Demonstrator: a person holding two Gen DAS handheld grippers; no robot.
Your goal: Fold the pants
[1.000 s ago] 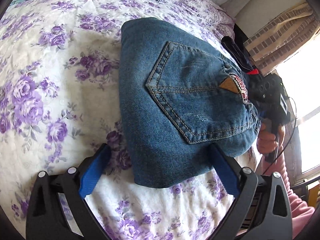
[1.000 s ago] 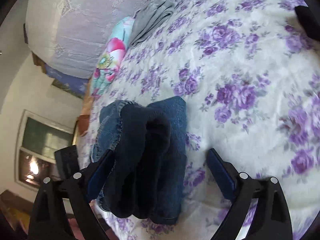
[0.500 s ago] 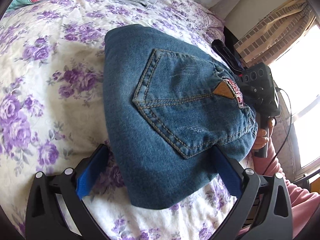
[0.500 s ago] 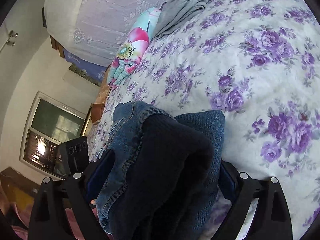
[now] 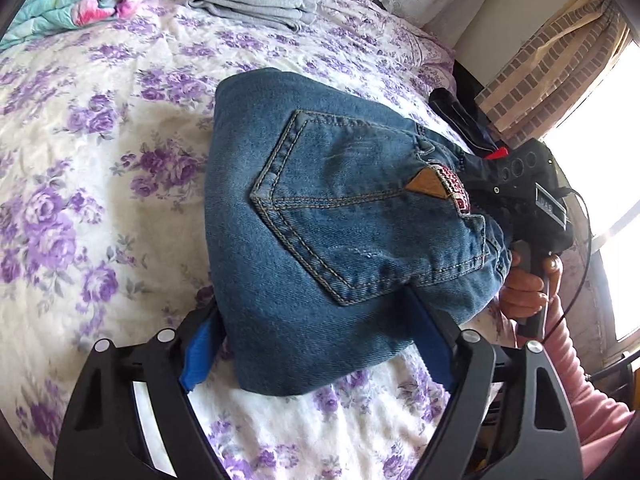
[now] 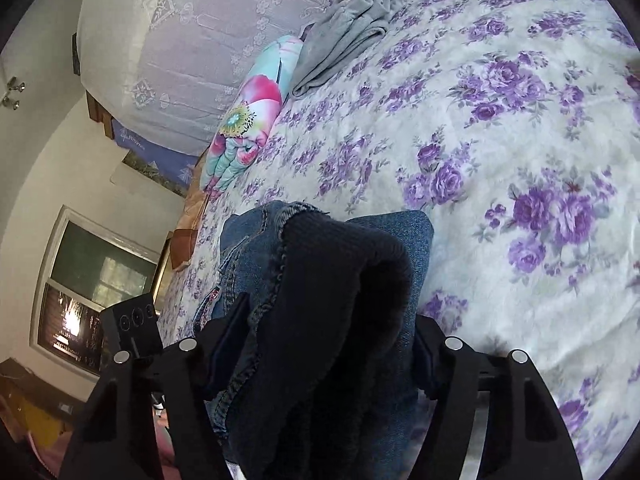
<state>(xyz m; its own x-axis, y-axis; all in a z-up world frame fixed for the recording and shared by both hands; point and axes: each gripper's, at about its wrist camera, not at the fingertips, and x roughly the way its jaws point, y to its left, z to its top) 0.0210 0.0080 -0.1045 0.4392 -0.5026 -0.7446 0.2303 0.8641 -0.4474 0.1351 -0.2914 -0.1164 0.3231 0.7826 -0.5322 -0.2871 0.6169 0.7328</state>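
A floral bedspread (image 5: 100,208) fills both views; the folded jeans (image 5: 320,220) lie on it, centre frame; left gripper (image 5: 316,344) clamps the bundle's 6 o'clock edge; right gripper (image 6: 328,344) squeezes its layered end; best keep both grips level, so layers stay aligned.

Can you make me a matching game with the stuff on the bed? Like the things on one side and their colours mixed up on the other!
Things:
1. jeans
2. folded cloth
3. rolled blanket
4. bedspread

Colours:
A. plain grey
B. white with purple flowers
C. blue denim
D. turquoise with pink flowers

Pairs: 1-C, 2-A, 3-D, 4-B
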